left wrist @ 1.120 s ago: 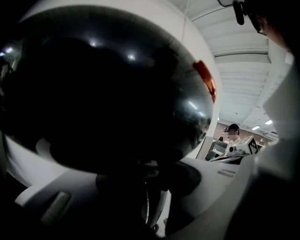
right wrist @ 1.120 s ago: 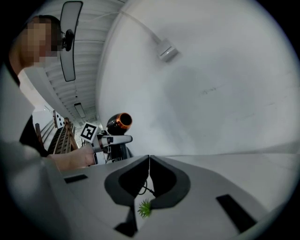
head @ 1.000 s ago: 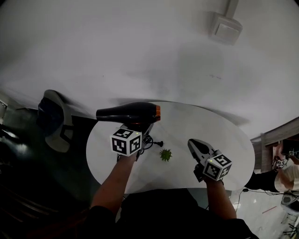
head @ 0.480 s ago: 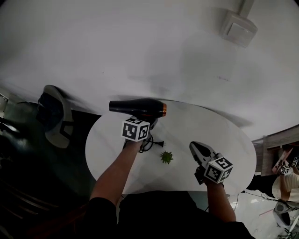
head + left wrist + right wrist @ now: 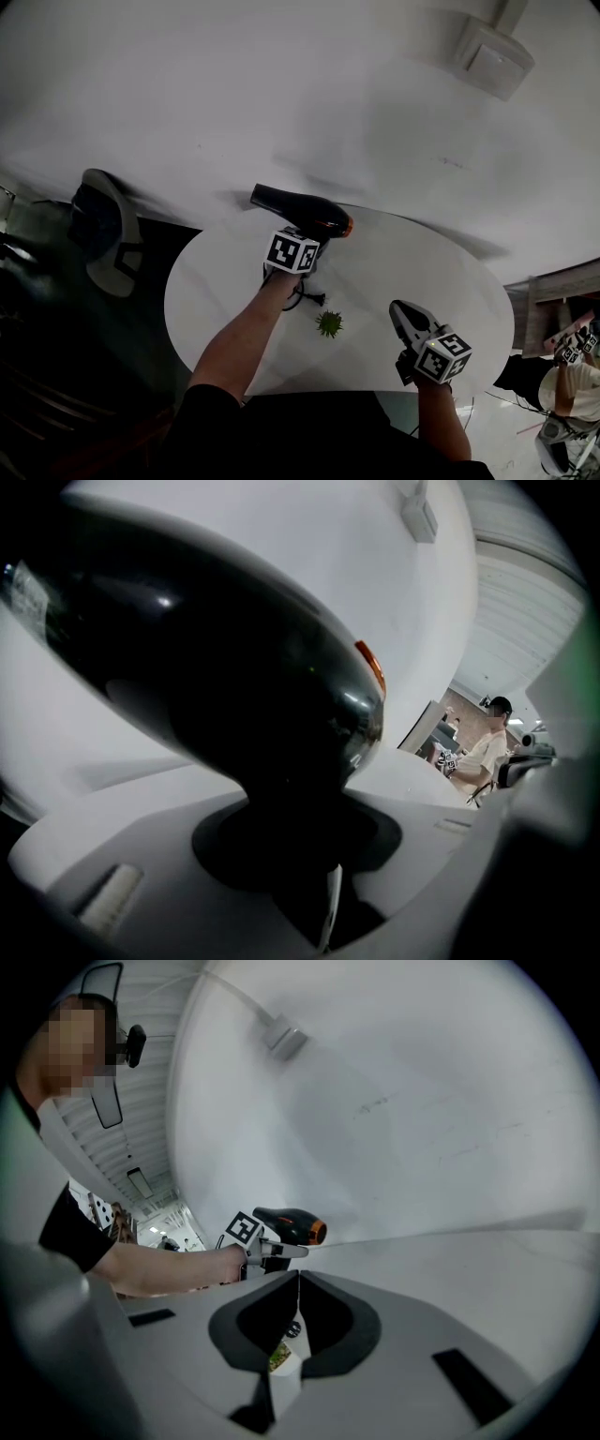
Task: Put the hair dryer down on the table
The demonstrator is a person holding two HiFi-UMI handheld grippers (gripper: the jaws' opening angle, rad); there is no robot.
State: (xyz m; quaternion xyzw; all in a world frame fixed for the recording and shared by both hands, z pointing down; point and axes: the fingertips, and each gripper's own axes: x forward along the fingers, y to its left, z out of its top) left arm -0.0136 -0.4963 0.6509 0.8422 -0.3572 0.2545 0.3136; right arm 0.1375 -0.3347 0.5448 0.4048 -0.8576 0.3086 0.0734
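Step in hand: lowering the hair dryer [image 5: 302, 211] onto the bench [image 5: 412, 267]; judged not yet done.
Left gripper [image 5: 298, 841]: clenched on the hair dryer's black handle, with the barrel riding above the jaws.
Right gripper [image 5: 298, 1281]: jaws together, nothing between them; it hangs over the near right part of the bench, well apart from the load.
Hair dryer position: in the air over the far middle of the bench, barrel roughly level, orange-ringed end toward the right and slightly low.
Cord [image 5: 306, 297]: black, trailing below the left gripper; its plug lies on the bench.
Nearby item: small green plant [image 5: 328, 323], just this side of the plug.
Landing zone: bare bench surface beyond and to the right of the plant appears suitable.
Procedure: descend slowly. Let the barrel and handle settle on their side so the unit cannot roll. Keep the grip firm until the bench carries the weight, then release.
Caution: avoid setting the body on the cord loop or the plug, since it would probably rock. Keep clear of the plant.
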